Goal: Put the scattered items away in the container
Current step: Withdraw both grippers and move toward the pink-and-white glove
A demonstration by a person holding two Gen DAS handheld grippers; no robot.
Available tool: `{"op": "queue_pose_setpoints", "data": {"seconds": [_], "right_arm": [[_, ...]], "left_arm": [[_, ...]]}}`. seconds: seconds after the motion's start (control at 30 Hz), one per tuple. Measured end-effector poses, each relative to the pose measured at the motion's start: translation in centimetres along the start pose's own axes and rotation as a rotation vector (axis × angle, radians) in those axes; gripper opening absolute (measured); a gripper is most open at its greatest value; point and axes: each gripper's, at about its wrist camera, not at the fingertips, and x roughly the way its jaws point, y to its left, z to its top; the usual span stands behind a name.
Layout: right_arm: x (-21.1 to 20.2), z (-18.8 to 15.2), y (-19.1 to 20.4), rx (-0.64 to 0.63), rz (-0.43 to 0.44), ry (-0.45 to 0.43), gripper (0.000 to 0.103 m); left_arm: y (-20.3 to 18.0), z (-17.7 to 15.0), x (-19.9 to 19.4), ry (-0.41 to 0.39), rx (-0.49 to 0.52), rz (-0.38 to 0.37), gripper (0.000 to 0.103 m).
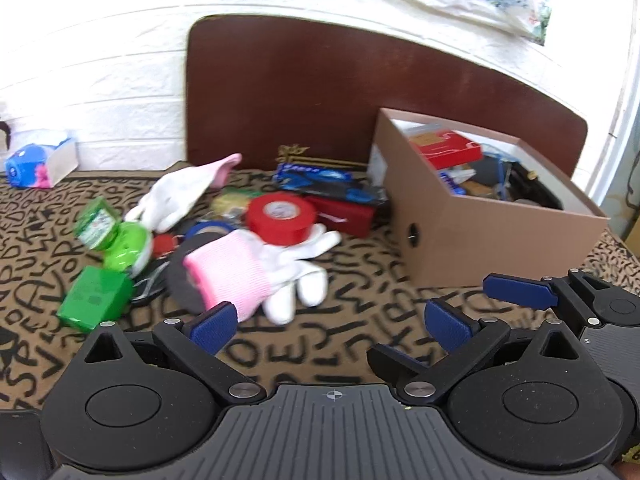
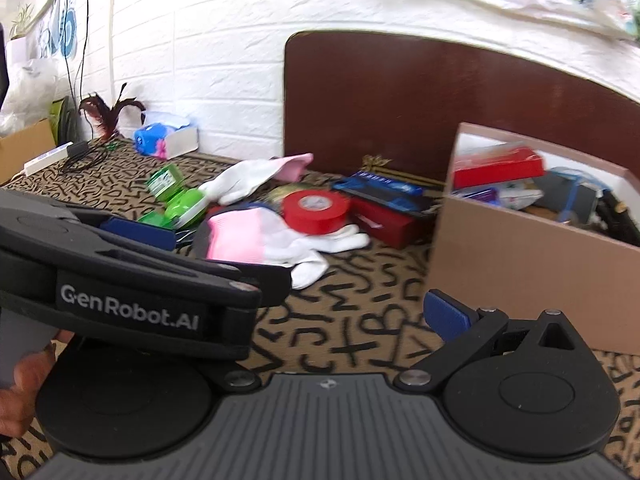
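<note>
A brown cardboard box [image 1: 492, 232] at the right holds a red box and other items; it also shows in the right wrist view [image 2: 520, 264]. Scattered left of it lie a white glove with pink cuff [image 1: 256, 276], a red tape roll [image 1: 280, 218], a second glove [image 1: 180, 196], green boxes [image 1: 96, 300], a red box [image 1: 344, 216] and a blue pack [image 1: 316, 178]. My left gripper [image 1: 330, 322] is open and empty, just short of the pink-cuffed glove. My right gripper [image 2: 312, 304] is open and empty; the left gripper's body [image 2: 132, 276] crosses in front of it.
A dark brown board [image 1: 320, 96] leans on the white brick wall behind the pile. A tissue box [image 1: 40, 162] stands at the far left. The table has a tan cloth with black letters [image 1: 340, 344]. Cables and a feather duster [image 2: 108, 114] lie at the far left.
</note>
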Motion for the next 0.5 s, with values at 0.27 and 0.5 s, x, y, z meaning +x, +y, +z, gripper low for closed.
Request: {"op": "queue_pose_setpoints", "data": {"seconds": [0.27,0.5], "right_arm": [[4.0,0.5,1.4,0.008,0.031,0.034,0.103],[7.5,0.7,1.2,0.016,0.035,0.079,0.103]], "left_arm": [[4.3,1.6,2.5,0.025,-0.040,0.041,0.090],[6.1,2.4,6.1,0.096,-0.070,0.018,0.081]]}}
